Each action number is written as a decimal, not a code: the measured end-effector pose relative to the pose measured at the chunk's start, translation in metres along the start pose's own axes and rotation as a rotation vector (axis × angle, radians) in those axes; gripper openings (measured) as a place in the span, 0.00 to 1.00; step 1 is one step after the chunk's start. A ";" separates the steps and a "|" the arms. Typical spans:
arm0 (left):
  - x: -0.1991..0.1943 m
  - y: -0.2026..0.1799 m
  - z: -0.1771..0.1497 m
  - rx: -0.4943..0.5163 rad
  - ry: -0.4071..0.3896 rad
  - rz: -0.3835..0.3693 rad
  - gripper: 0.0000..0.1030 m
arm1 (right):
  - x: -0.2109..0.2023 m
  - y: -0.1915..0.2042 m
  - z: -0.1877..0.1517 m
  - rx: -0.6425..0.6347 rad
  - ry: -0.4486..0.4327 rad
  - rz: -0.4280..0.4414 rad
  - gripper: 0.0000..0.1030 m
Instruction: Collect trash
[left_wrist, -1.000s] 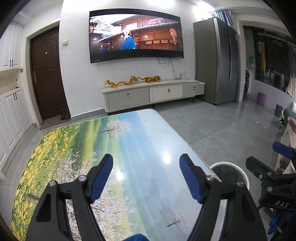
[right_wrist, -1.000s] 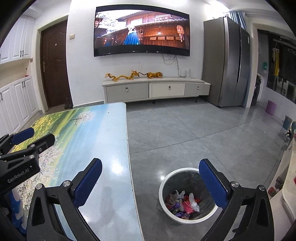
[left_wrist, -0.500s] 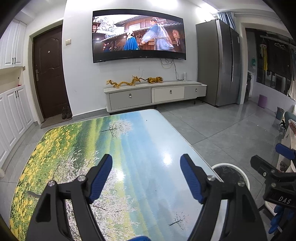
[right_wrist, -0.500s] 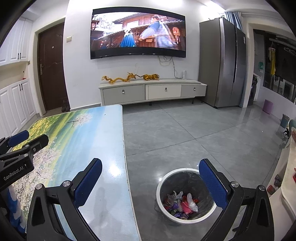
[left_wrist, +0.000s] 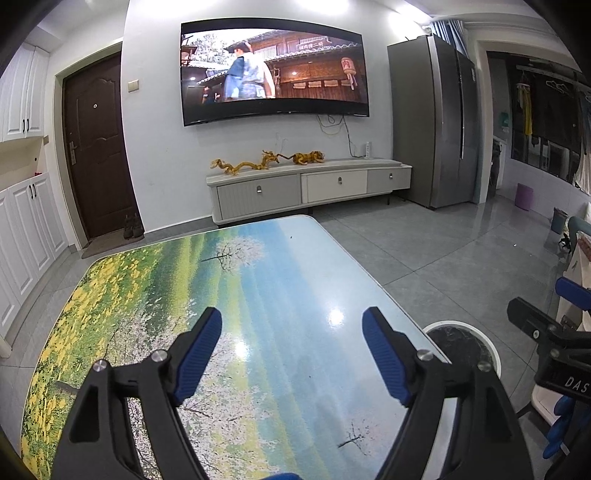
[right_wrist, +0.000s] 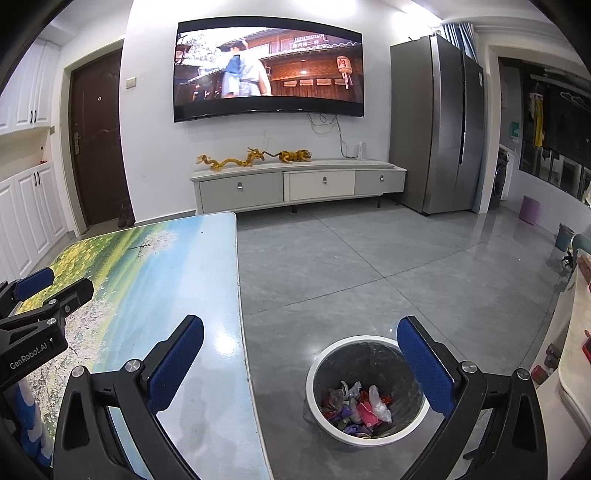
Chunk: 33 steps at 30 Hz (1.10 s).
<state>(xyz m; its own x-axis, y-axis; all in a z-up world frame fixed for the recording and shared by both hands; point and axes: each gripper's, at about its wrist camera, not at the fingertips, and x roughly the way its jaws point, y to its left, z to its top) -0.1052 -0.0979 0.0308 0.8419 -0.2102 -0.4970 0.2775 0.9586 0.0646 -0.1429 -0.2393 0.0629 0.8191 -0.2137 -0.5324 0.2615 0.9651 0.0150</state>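
A round white trash bin (right_wrist: 321, 410) with a dark liner stands on the floor beside the table and holds several crumpled wrappers (right_wrist: 356, 406). My right gripper (right_wrist: 301, 332) is open and empty above the bin and the table edge. My left gripper (left_wrist: 291, 325) is open and empty over the table (left_wrist: 258, 280), whose top bears a landscape print. The bin's rim also shows in the left wrist view (left_wrist: 480, 336). The left gripper appears in the right wrist view (right_wrist: 44, 291). The right gripper appears in the left wrist view (left_wrist: 546, 321).
A TV (left_wrist: 273, 70) hangs on the far wall above a low cabinet (left_wrist: 310, 188). A grey fridge (left_wrist: 436, 125) stands at the right and a brown door (left_wrist: 96, 147) at the left. Grey tiled floor (right_wrist: 369, 258) lies between the table and the cabinet.
Both grippers stay open and empty and almost still. The views shift only slightly. The picture on the TV has changed.
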 end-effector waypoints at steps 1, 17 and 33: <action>0.000 -0.001 0.000 0.002 0.000 -0.001 0.78 | 0.000 0.000 0.000 0.002 -0.001 0.000 0.99; 0.001 -0.002 0.000 0.008 0.000 -0.006 0.81 | 0.000 0.001 -0.001 0.005 0.004 -0.006 0.99; 0.001 -0.002 0.000 0.010 -0.001 -0.005 0.81 | -0.001 0.001 -0.002 0.007 0.001 -0.008 0.99</action>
<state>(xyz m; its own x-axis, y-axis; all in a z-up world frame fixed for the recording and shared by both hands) -0.1050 -0.1002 0.0307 0.8409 -0.2151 -0.4966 0.2861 0.9556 0.0706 -0.1440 -0.2376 0.0618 0.8163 -0.2209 -0.5337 0.2713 0.9623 0.0166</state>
